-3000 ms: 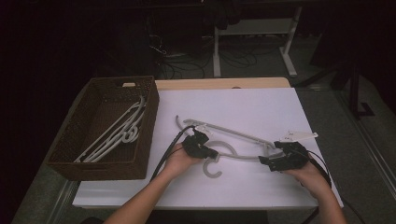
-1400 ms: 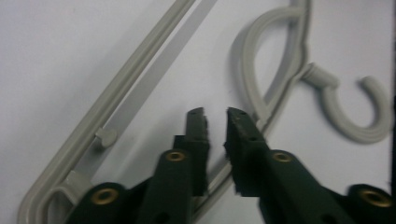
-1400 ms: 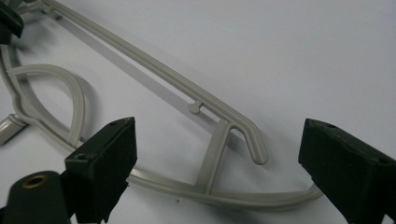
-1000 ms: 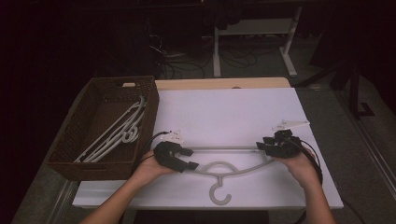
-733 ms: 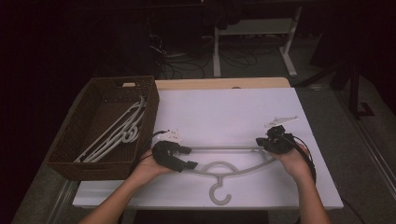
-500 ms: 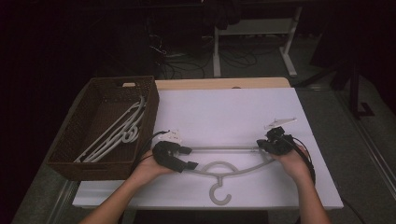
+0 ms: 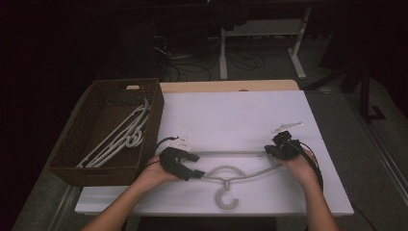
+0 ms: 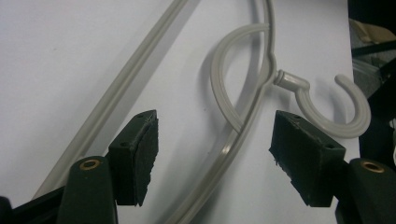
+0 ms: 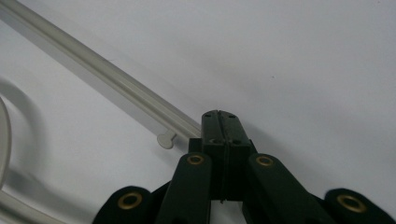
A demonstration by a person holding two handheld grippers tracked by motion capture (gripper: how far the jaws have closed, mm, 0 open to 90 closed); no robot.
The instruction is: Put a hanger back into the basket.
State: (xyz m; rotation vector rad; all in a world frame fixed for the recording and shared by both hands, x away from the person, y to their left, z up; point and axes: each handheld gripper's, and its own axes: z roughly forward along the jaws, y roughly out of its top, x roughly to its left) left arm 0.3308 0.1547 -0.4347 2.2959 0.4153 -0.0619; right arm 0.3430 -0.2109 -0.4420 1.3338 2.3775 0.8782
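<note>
Right now, a pale grey plastic hanger (image 7: 226,168) lies flat on the white table (image 7: 240,115), hook pointing toward me, near the front edge. My right gripper (image 7: 278,150) pinches the hanger's right end; in the right gripper view its jaws are pressed tight together where the bar (image 9: 107,79) ends, having just been closing. My left gripper (image 7: 192,169) sits over the hanger's left shoulder with its jaws spread; in the left gripper view the shoulder rail (image 8: 229,144) passes between the two pads without either one pressing on it. A brown woven basket (image 7: 82,159) stands just left of that hand, and several more hangers (image 7: 120,137) of the same kind already lie inside it. I judge the sorting partly done: this hanger is grasped at one end only and must yet be lifted across into the basket.
</note>
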